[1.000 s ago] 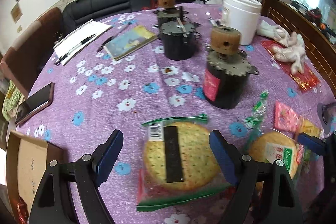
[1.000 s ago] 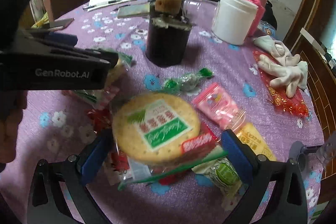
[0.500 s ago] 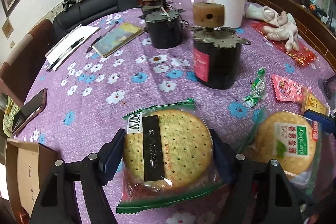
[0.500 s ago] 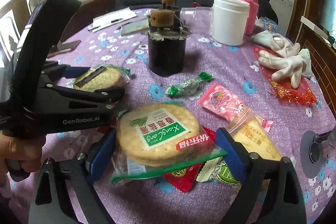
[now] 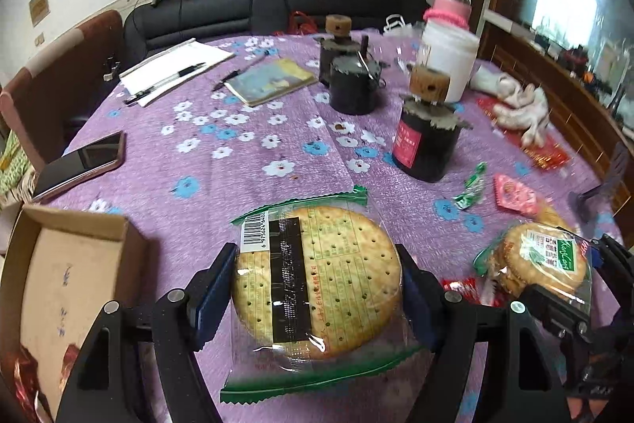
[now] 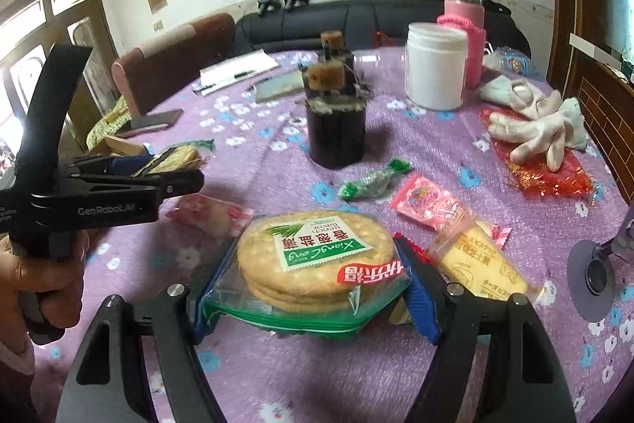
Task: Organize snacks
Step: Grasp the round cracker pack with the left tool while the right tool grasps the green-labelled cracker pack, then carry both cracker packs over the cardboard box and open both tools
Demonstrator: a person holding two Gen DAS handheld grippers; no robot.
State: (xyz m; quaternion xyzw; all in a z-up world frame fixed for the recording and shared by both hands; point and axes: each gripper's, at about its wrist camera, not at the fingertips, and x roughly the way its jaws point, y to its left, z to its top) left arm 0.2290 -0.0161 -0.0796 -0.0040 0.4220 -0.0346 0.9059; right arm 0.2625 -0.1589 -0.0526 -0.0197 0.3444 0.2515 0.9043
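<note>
The bench (image 5: 277, 145) has a purple flowered cloth. The cardboard box (image 5: 71, 272), seen only in the left view, waits beside it. Each cracker pack is light, crinkly and easy to break, so pinch the round edges gently. The left gripper (image 5: 317, 288) hugs the barcode-side cracker pack (image 5: 317, 276). The right gripper (image 6: 313, 284) has jaws closing on the green-label cracker pack (image 6: 317, 256). Only the right view shows the person's hand (image 6: 35, 276).
</note>
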